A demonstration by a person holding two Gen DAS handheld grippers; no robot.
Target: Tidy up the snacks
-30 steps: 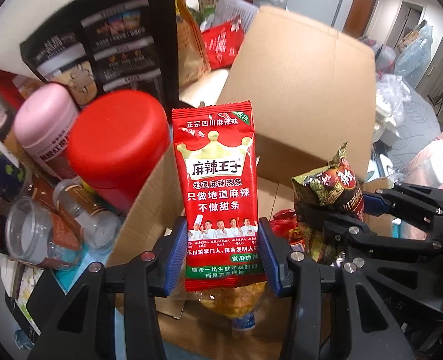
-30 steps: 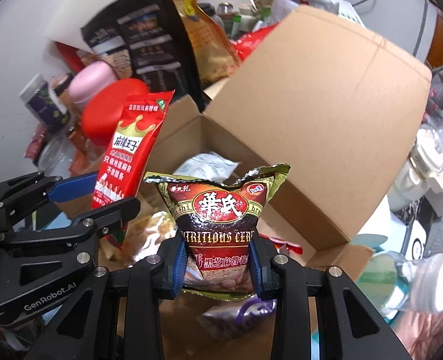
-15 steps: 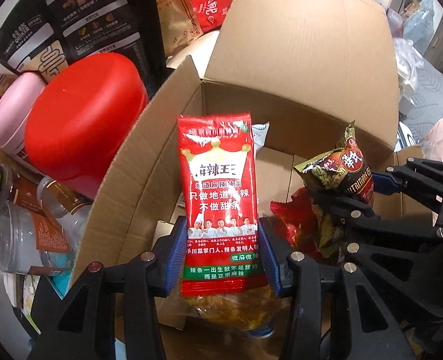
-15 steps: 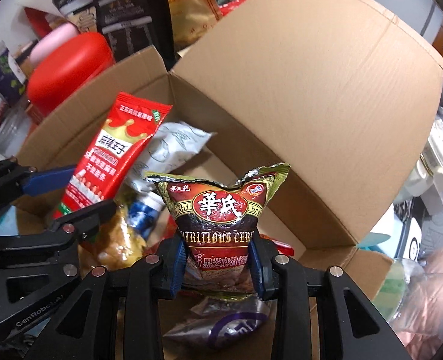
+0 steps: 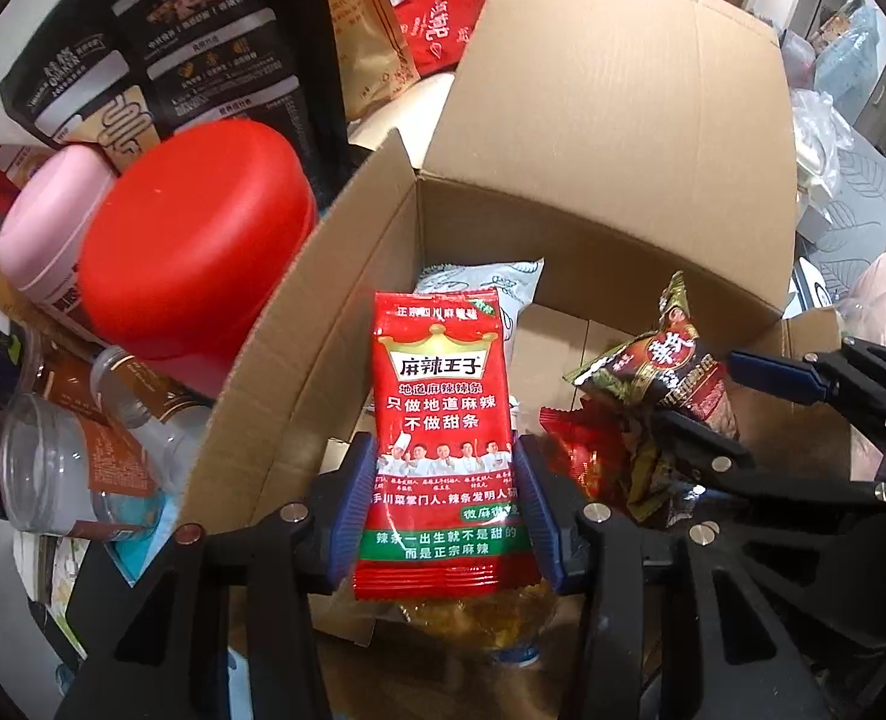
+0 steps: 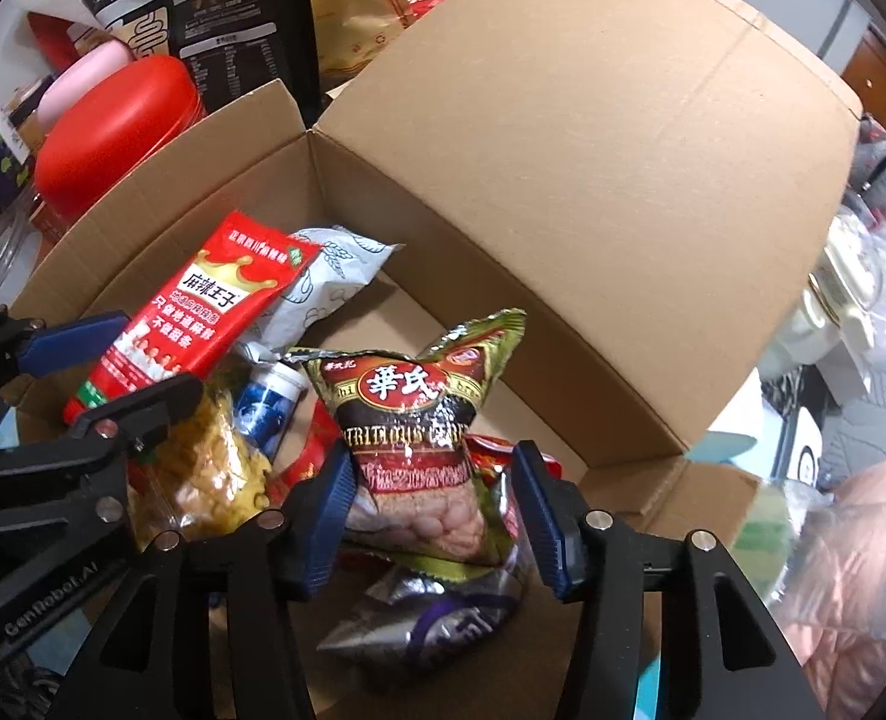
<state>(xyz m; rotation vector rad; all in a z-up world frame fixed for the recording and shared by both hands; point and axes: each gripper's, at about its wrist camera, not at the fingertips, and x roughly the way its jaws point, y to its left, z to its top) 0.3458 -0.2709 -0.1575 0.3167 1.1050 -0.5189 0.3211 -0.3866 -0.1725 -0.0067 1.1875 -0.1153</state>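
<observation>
Two grippers angled down into cardboard box (image 6: 562,192), left gripper (image 5: 443,516) jaws clamping red packet (image 5: 443,420), right gripper (image 6: 437,516) jaws just opening, seemingly off cereal bag (image 6: 419,438).

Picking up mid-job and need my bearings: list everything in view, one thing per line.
cardboard box: one, brown, open, centre
red spicy-strip packet: one, upright over box, in left grip
dark cereal packet: one, brown-green, over box between right pads, which have just been opening
white packet: one, inside box
yellow snack bag: one, inside box
purple-silver packet: one, box floor
red tub: one, left of box
pink jar: one, beside tub
black pouch: one, behind tub
left gripper: black, blue pads
right gripper: black, blue pads
</observation>
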